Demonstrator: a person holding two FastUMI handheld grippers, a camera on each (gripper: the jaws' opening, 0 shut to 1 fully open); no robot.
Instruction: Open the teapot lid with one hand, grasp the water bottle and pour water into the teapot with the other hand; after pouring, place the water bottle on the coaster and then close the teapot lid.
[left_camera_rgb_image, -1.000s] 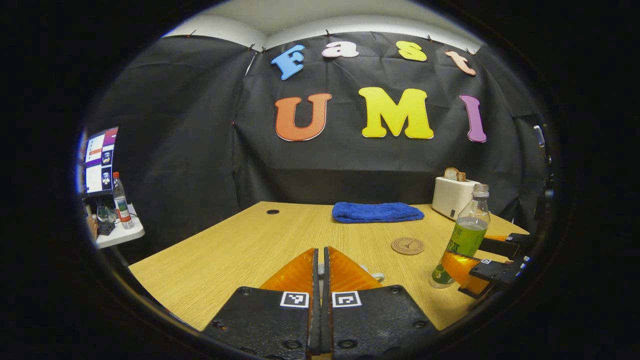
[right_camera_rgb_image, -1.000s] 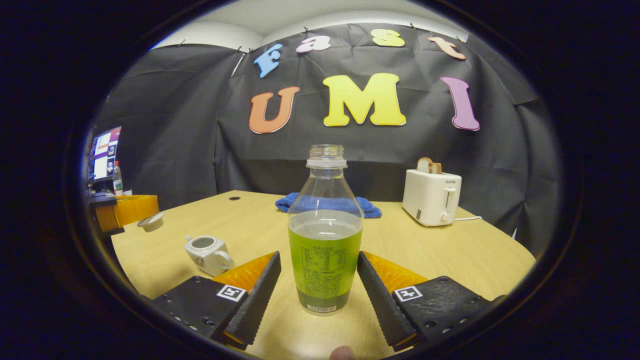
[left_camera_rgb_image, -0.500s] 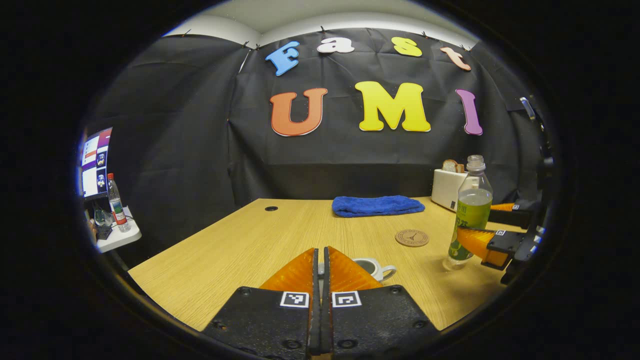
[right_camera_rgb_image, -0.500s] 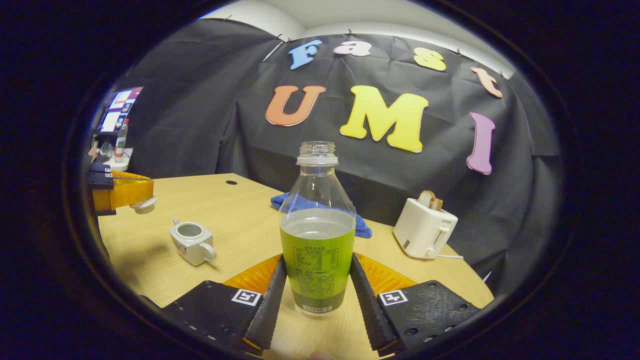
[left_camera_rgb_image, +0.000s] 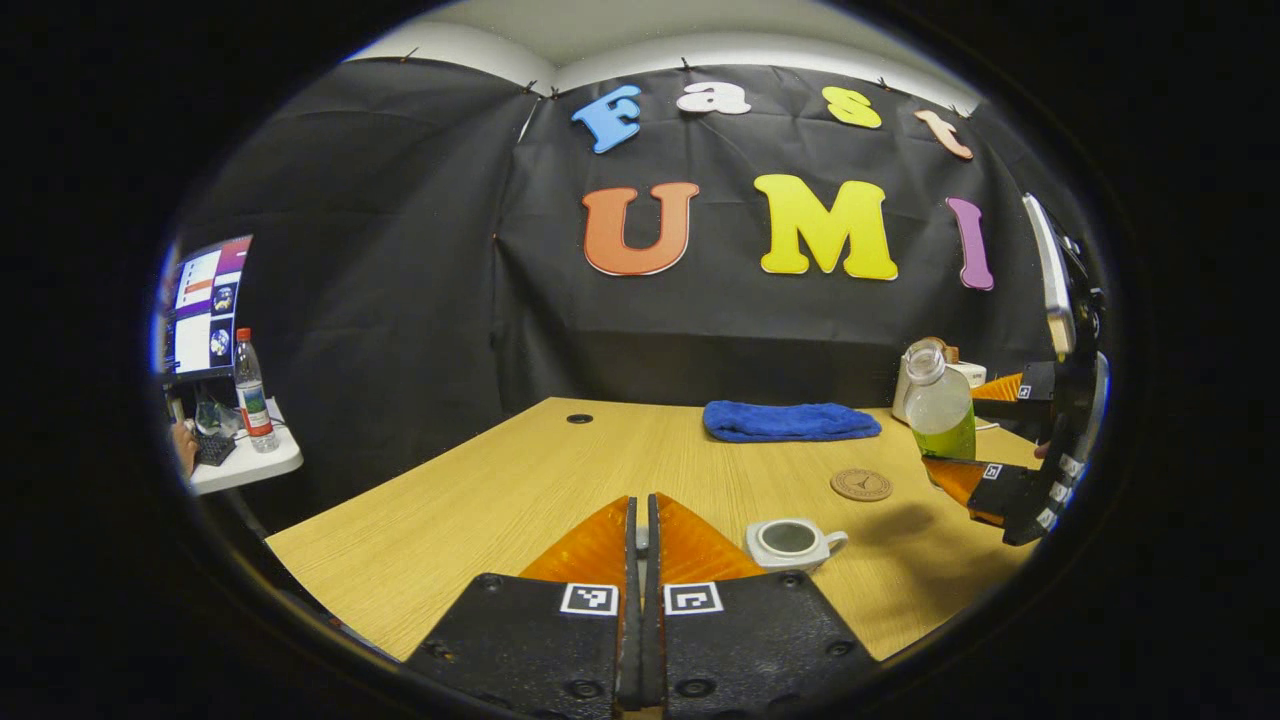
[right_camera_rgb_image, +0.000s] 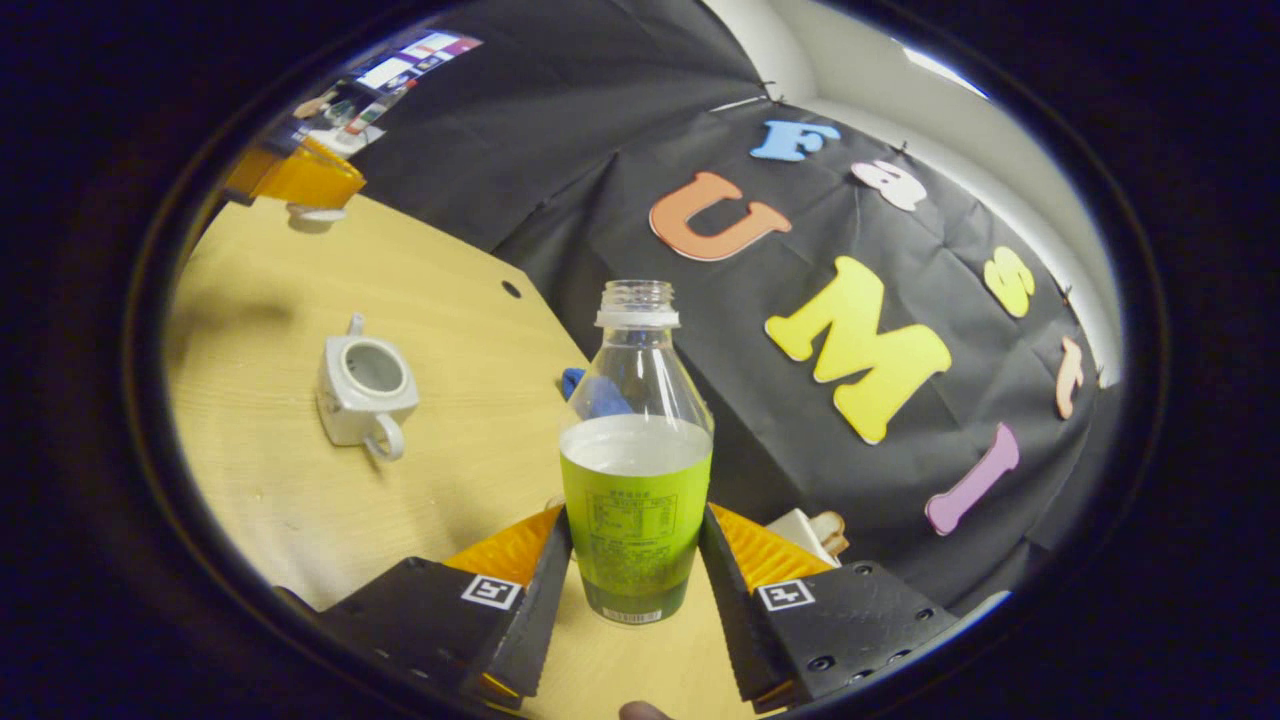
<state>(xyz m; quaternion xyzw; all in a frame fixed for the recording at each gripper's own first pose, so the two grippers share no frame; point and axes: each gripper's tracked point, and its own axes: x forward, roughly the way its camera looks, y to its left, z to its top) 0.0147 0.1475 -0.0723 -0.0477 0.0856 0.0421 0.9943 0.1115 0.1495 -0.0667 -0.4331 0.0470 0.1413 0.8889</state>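
While the right gripper (right_camera_rgb_image: 632, 580) pinches the uncapped water bottle (right_camera_rgb_image: 636, 470) between its jaws, one finger on each side of the green label, the bottle hangs lifted off the table (right_camera_rgb_image: 270, 300) and tilted. Left of the bottle, the white teapot (right_camera_rgb_image: 362, 388) sits on the table with its mouth uncovered. Beyond it, the left gripper (right_camera_rgb_image: 292, 178) holds the teapot lid (right_camera_rgb_image: 313, 212), jaws pressed nearly together. A round coaster (left_camera_rgb_image: 861, 485) lies near the teapot, before a blue towel (left_camera_rgb_image: 790, 421).
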